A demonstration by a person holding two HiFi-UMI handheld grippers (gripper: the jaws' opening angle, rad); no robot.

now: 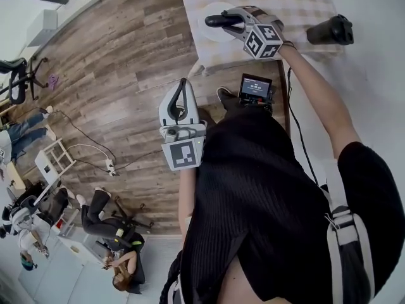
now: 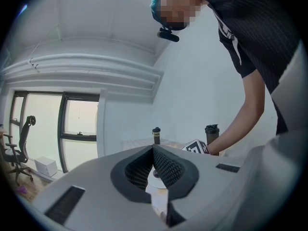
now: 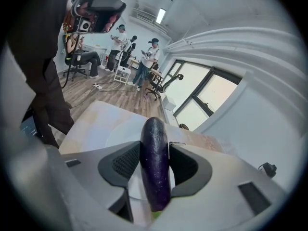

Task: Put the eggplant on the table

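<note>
A long dark purple eggplant [image 3: 155, 170] lies lengthwise between the jaws of my right gripper [image 3: 155, 150], whose pads press on its sides. In the head view that gripper [image 1: 221, 21] holds the eggplant [image 1: 218, 19] over a white plate [image 1: 212, 33] on the checked table [image 1: 297, 2]. The plate [image 3: 120, 129] shows beneath the eggplant in the right gripper view. My left gripper [image 1: 183, 86] hangs off the table over the wooden floor, pointing toward it, jaws closed together with nothing in them [image 2: 154, 150].
A black bottle [image 1: 330, 30] stands on the table's right side; in the left gripper view two black bottles [image 2: 156, 135] [image 2: 211, 134] stand on it. A small screen device [image 1: 255, 88] sits by the table's near edge. Several people [image 3: 120, 44] stand across the room; cables [image 1: 95, 157] lie on the floor.
</note>
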